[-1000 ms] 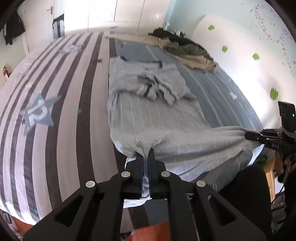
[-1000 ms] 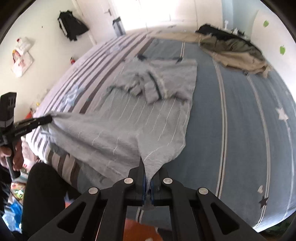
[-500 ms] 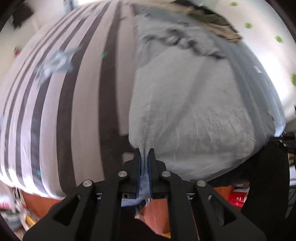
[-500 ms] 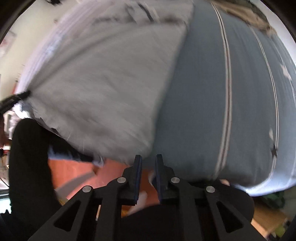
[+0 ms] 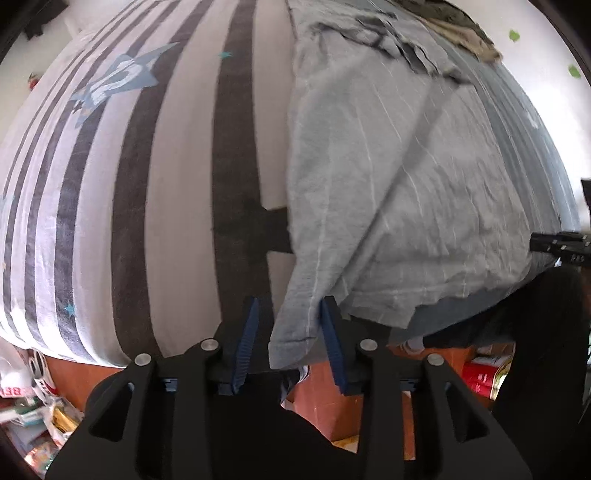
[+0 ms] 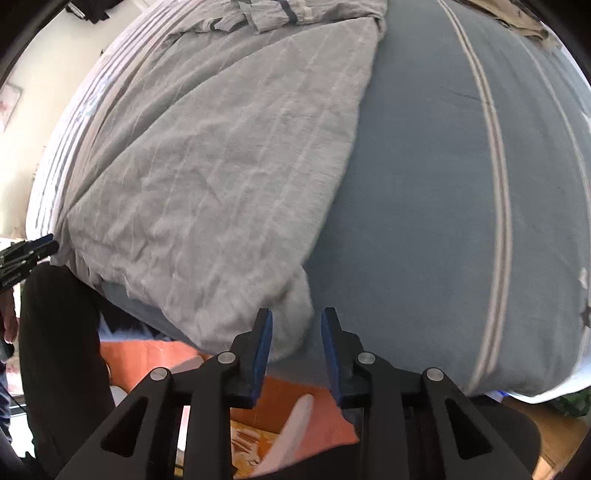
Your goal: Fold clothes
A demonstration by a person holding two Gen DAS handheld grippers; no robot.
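Note:
A light grey garment (image 5: 399, 177) with thin white stripes lies spread flat on the bed, its sleeves bunched at the far end. Its near hem hangs over the bed's front edge. My left gripper (image 5: 290, 332) points down at the hem's left corner. Its jaws are opening, and the corner hangs loose between them, brushing the right pad (image 5: 330, 343). My right gripper (image 6: 297, 343) is over the hem's right corner of the garment (image 6: 221, 177). Its jaws are also opening, with the cloth loose between them. Each gripper shows at the edge of the other's view.
The bed cover is grey-and-white striped (image 5: 147, 184) on the left and blue (image 6: 443, 184) on the right. A heap of other clothes (image 5: 461, 33) lies at the far end. A person's dark trouser leg (image 6: 55, 350) stands at the bed's edge. Clutter (image 5: 33, 413) lies on the floor.
Both grippers sank to the bed's front edge and tipped downward. Their jaws parted and let go of the hem, which was stretched taut and now lies slack on the bed.

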